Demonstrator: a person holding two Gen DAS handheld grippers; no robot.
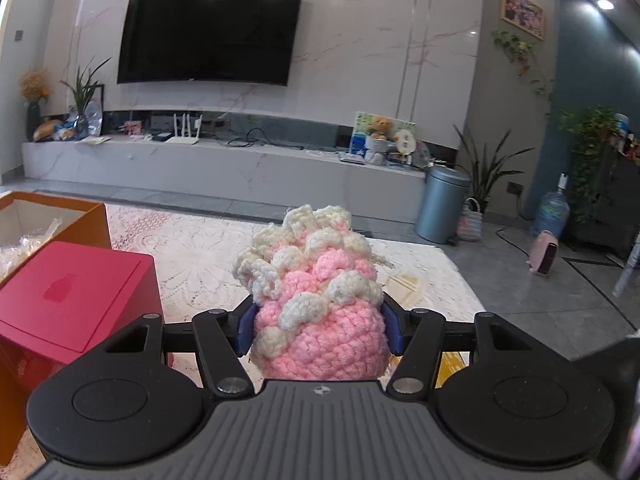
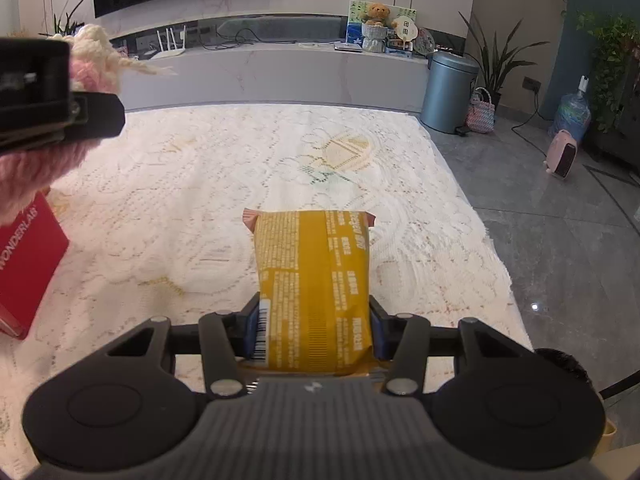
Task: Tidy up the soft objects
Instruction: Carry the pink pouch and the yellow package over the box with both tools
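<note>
A: The left tool (image 1: 318,330) grips a pink-and-cream crochet toy (image 1: 316,300), lifted above the lace-covered desk (image 2: 160,208).
B: The right tool (image 2: 314,328) pinches a yellow snack packet (image 2: 316,280) low over the desk. Its slick wrapper could slip; yarn loops might snag the pads.

- Left gripper (image 1: 320,326): raised, jaws clamped on a load (2 blue pads pressing).
- Right gripper (image 2: 316,328): angled downward, jaws gripping a load.
</note>
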